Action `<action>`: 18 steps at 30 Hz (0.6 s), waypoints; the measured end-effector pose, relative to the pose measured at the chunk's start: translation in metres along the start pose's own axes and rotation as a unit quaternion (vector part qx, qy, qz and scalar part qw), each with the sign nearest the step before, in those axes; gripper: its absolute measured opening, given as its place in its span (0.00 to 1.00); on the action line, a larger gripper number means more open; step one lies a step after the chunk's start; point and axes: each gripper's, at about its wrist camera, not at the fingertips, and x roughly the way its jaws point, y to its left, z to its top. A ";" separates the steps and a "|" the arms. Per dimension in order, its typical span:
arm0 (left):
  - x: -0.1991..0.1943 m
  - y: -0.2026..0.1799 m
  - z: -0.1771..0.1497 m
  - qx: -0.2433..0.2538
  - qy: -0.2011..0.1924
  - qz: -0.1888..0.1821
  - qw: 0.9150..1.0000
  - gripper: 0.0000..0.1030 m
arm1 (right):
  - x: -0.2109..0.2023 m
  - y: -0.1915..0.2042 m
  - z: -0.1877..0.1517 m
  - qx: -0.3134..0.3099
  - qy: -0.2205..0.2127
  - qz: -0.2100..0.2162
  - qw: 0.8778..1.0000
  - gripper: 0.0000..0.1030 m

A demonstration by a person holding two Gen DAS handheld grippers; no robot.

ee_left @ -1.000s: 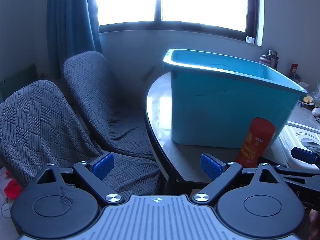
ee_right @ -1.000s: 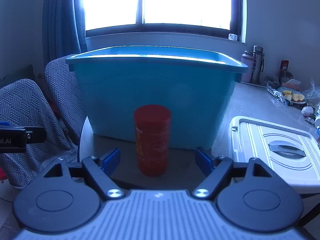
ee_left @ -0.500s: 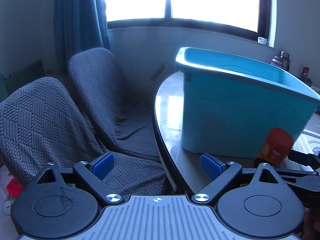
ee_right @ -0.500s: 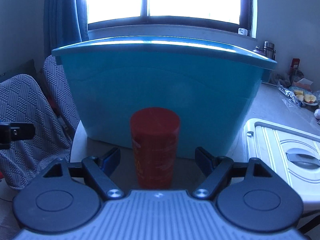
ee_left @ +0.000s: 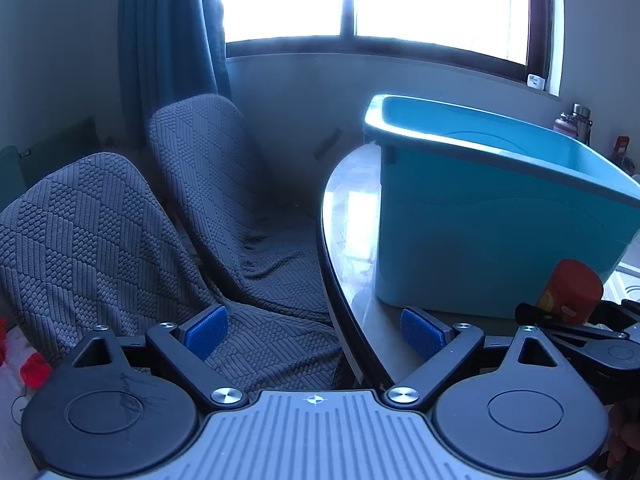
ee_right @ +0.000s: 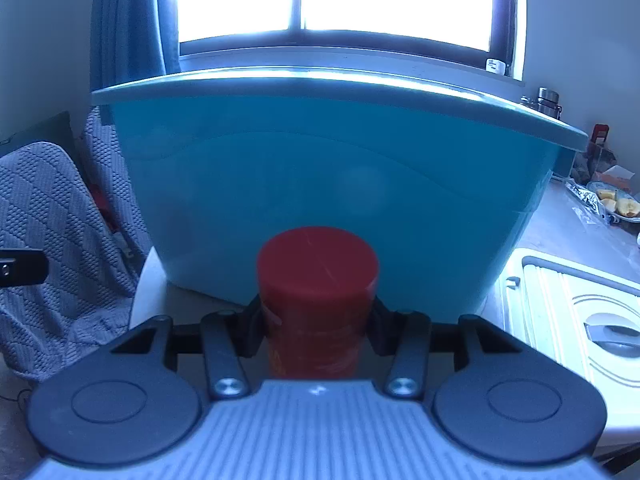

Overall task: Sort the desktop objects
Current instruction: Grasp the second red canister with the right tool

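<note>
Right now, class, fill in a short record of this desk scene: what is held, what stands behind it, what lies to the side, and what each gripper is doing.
held item: red can, upright
right gripper: fingers closing, pressing both sides of the can
left gripper: open, nothing between its fingers
behind the can: blue bin, open top
right of the bin: white lid, flat on the table

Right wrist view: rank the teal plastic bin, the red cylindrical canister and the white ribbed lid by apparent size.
1. teal plastic bin, largest.
2. and 3. red cylindrical canister and white ribbed lid: not ranked; the canister sits close to the camera between the right gripper's closing jaws, and the lid is cut off.
</note>
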 end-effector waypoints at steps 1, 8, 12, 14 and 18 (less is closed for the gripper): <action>-0.003 0.001 -0.001 -0.001 -0.002 -0.001 1.000 0.92 | -0.003 0.001 0.000 0.000 0.000 -0.001 1.000 0.48; -0.034 0.005 -0.013 -0.001 -0.014 -0.009 1.000 0.92 | -0.036 0.006 -0.007 0.003 -0.005 -0.004 1.000 0.48; -0.057 0.013 -0.021 -0.006 -0.019 -0.013 1.000 0.92 | -0.063 0.008 -0.009 0.005 -0.010 -0.008 1.000 0.48; -0.071 0.017 -0.025 -0.008 -0.025 -0.017 1.000 0.92 | -0.077 0.010 -0.009 0.004 -0.014 -0.012 1.000 0.48; -0.096 0.022 -0.031 -0.007 -0.034 -0.026 0.999 0.92 | -0.103 0.010 -0.007 0.003 -0.019 -0.012 1.000 0.48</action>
